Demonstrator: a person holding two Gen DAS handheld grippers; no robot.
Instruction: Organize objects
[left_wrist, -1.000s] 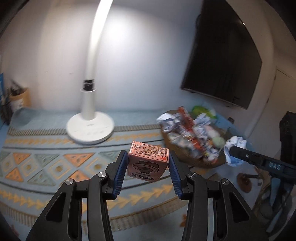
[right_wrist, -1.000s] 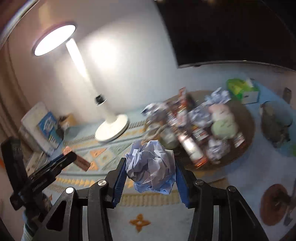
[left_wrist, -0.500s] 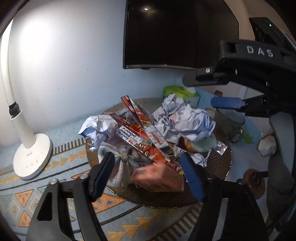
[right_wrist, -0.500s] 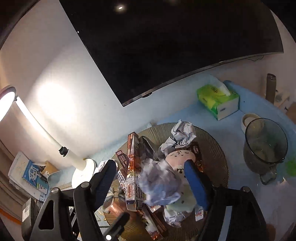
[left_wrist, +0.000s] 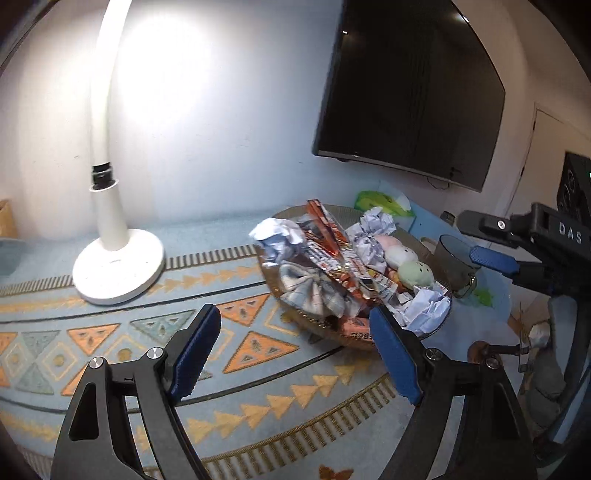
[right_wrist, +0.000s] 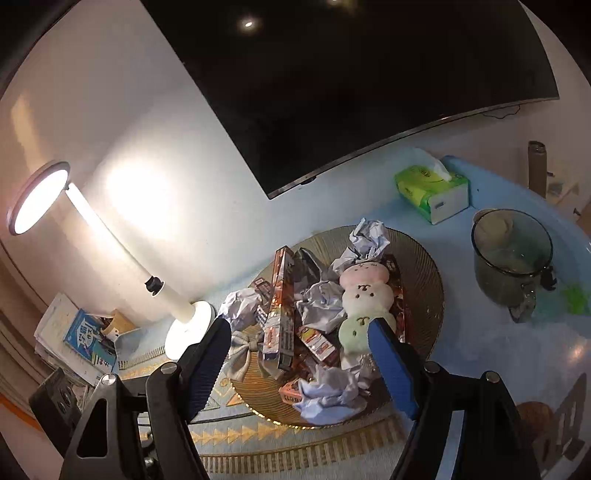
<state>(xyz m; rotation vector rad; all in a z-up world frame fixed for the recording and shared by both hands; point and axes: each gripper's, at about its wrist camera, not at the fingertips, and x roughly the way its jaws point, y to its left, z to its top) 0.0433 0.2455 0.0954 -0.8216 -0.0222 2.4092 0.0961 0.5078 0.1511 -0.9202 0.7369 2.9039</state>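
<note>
Both grippers are standing with their jaws spread and nothing between the blue pads. The jaws of each have just been opening, and no item is sitting between them.

The left gripper (left_wrist: 295, 347) is pointing down over the patterned tablecloth (left_wrist: 155, 332). The round woven tray (left_wrist: 332, 332) is lying just ahead of its right finger (left_wrist: 393, 354). The pink carton (left_wrist: 356, 328) is resting at the near rim of the tray, partly hidden behind that finger. Ahead of the left finger (left_wrist: 195, 347), well apart, the white lamp base (left_wrist: 118, 266) is standing on the cloth. The right gripper (left_wrist: 491, 258) is showing at the right edge of the left wrist view, above a dark glass mug (left_wrist: 452, 262).

The right gripper (right_wrist: 295, 365) is hovering over the near edge of the tray (right_wrist: 424, 280). The crumpled blue paper ball (right_wrist: 328, 395) is lying on the tray between and just below the two fingers, not touched by either. Ahead of the fingers the tray is holding more crumpled paper (right_wrist: 369, 236), long orange snack boxes (right_wrist: 282, 302), a checked cloth bow (right_wrist: 243, 350) and a soft toy of pink, white and green balls (right_wrist: 364, 302). Beyond the right finger (right_wrist: 391, 369), the mug (right_wrist: 511, 262) and a green tissue pack (right_wrist: 430, 188) are sitting on the table, apart from the tray.
</note>
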